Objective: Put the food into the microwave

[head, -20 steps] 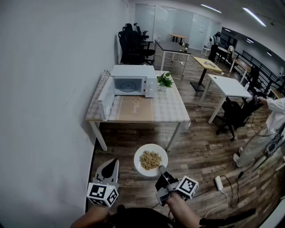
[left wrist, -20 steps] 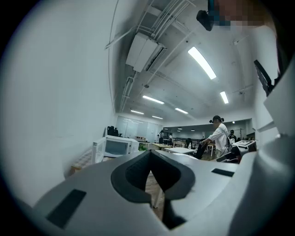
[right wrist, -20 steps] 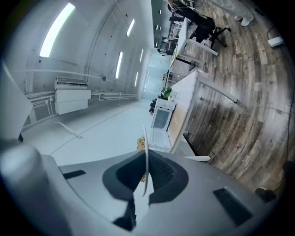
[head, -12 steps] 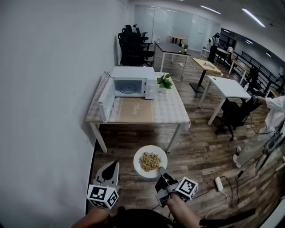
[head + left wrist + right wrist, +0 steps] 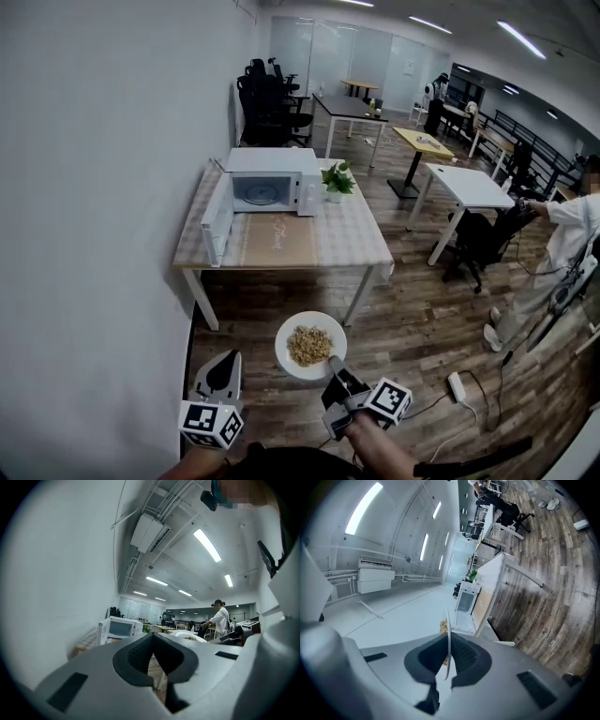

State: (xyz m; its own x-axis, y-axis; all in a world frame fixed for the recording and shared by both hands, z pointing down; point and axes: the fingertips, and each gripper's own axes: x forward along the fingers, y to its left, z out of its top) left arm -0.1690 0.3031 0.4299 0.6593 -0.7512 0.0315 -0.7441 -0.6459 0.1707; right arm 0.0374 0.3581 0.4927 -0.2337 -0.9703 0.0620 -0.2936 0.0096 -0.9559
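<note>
Left gripper [image 5: 225, 364]: jaws pressed together with nothing between them, held low over the wooden floor [image 5: 422, 319], near the white wall.
Microwave: white box-shaped microwave oven [image 5: 265, 178] at the back left of the checked-cloth worktop [image 5: 352, 246]; its door [image 5: 216, 220] hangs wide open to the left.
Plate: round white plate [image 5: 288, 360] carrying a heap of brown crumbly food [image 5: 308, 345], held in the air over the floor, in front of the worktop and well apart from the microwave.
Right gripper [image 5: 334, 362]: jaws pinching the plate's near rim.
</note>
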